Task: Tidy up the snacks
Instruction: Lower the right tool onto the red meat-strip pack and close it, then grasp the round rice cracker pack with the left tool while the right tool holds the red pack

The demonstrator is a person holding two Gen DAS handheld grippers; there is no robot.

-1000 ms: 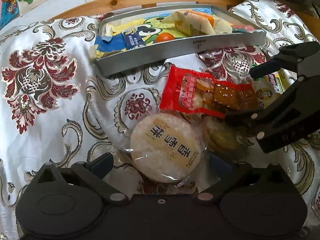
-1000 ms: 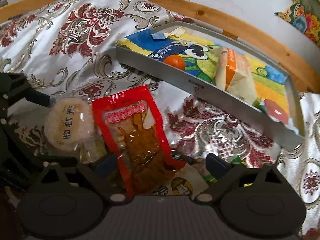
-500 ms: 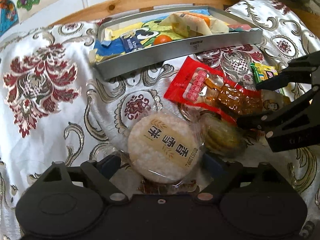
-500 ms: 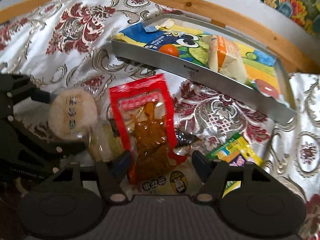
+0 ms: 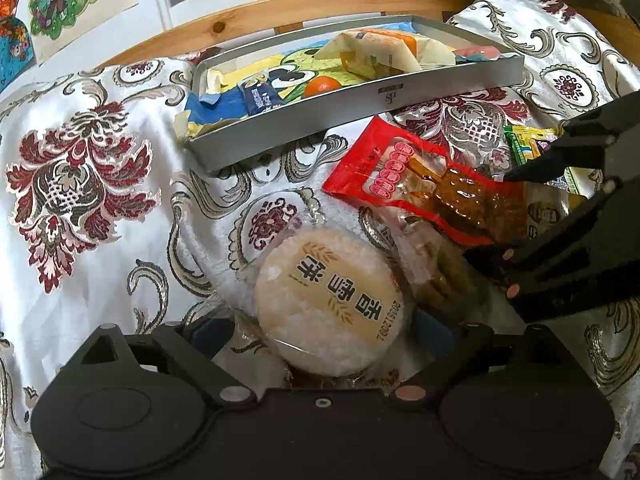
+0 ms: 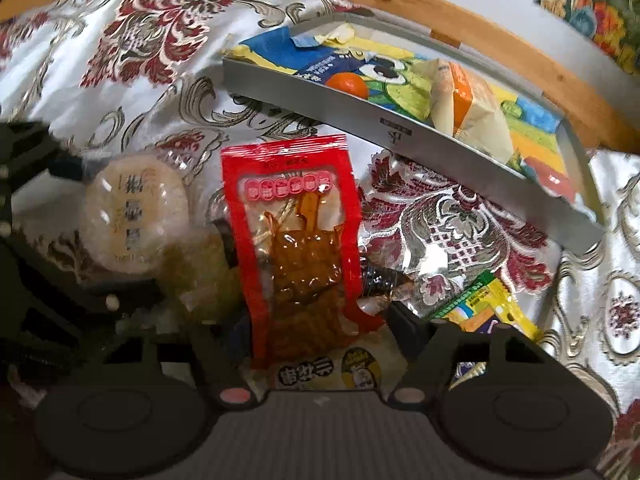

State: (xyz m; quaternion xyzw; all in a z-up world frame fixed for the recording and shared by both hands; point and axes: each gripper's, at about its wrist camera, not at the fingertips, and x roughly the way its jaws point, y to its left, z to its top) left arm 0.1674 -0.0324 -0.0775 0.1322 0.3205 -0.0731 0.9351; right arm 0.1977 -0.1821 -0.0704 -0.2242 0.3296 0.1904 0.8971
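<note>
Clear film crinkles around the round rice cake (image 5: pixel 330 304), which lies on the patterned cloth (image 5: pixel 80 184) between the fingers of the left gripper (image 5: pixel 320 332); its jaws stand apart on either side of the disc, and I cannot tell whether the pads touch the wrapper. Just to its right, the right gripper (image 6: pixel 316 320) straddles the lower end of the red snack pouch (image 6: pixel 298 236), jaws apart, with a pale packet bearing a cartoon face (image 6: pixel 332 368) under the pouch's near edge. Both pickups look ready to close, so the step in hand is, I judge, the grasp itself. For the rice cake, closing gently across its widest part should do, since a brittle disc may crack under a hard pinch. For the pouch, it would be wise to catch the flat sealed edge rather than the slippery filled middle, and to keep the packet below from coming along. A greenish wrapped snack (image 5: pixel 444 280) sits between the two targets, close to both tools, so each lift should go straight up. A yellow-green sachet (image 6: pixel 488 308) lies off to the right. Farther back, the grey tray (image 5: pixel 360 116) already holds an orange ball (image 5: pixel 322 86), a blue packet (image 5: pixel 262 98) and a cream bag (image 5: pixel 376 54), with bare room at its left end
</note>
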